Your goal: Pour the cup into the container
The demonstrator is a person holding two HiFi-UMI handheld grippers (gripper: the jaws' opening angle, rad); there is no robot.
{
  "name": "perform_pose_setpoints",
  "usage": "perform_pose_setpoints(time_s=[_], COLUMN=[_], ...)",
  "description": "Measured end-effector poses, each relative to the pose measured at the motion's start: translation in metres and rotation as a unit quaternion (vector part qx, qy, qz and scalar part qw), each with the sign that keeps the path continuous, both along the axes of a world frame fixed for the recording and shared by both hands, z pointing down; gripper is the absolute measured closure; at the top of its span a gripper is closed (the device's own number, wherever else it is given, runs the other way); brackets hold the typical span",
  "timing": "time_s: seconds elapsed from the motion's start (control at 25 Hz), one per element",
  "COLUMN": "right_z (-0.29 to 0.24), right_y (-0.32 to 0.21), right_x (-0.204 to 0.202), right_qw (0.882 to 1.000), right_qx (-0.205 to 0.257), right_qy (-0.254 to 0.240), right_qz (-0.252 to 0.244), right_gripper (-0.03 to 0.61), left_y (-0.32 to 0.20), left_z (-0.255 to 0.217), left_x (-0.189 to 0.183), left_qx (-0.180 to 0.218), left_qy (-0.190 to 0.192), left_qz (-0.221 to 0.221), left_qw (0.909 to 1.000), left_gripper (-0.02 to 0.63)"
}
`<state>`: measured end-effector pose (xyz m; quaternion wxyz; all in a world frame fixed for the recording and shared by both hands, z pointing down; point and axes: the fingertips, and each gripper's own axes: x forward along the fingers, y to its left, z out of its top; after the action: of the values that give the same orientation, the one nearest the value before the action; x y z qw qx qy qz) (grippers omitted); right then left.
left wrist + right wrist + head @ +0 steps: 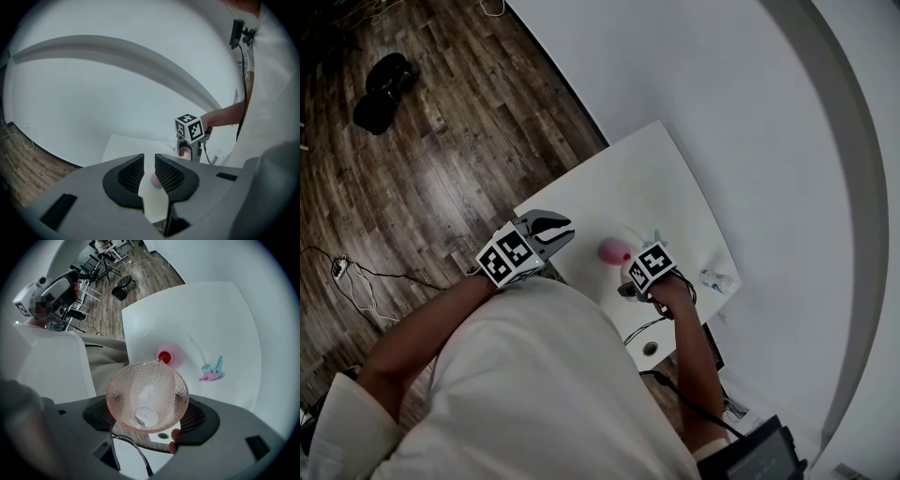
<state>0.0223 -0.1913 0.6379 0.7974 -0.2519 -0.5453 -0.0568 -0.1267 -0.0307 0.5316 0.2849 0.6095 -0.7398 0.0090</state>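
Observation:
My right gripper point(147, 404) is shut on a clear pink dimpled cup point(147, 397); the cup's mouth faces the camera and its inside looks empty. Just beyond it on the white table point(211, 310) stands a pink container point(170, 356) with something red inside. In the head view the right gripper point(630, 279) sits right beside the container point(612, 250). My left gripper point(562, 231) hovers over the table's left edge, jaws nearly together with nothing between them. In the left gripper view, the left gripper point(149, 159) points at the container point(156, 181) and the held cup point(185, 151).
A small pink and teal object point(213, 371) with a thin tube lies on the table past the container. A clear item point(717, 278) sits at the table's right edge. A black bag point(384, 89) and cables point(347, 272) lie on the wood floor.

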Motion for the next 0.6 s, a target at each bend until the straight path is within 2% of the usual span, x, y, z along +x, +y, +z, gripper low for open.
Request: perform_pose_setpoints(time_s=[0.6], right_z=[-0.0027], right_y=[0.0010], right_x=[-0.0019], right_qw=[1.000], right_qx=[-0.001], right_qy=[0.009], right_qz=[-0.004], right_gripper=[0.204], left_y=[0.0013], left_z=[0.0019], left_x=[-0.0004], left_qx=[0.001], left_qy=[0.005], left_qz=[-0.002], left_qw=[1.0000], left_gripper=[0.549])
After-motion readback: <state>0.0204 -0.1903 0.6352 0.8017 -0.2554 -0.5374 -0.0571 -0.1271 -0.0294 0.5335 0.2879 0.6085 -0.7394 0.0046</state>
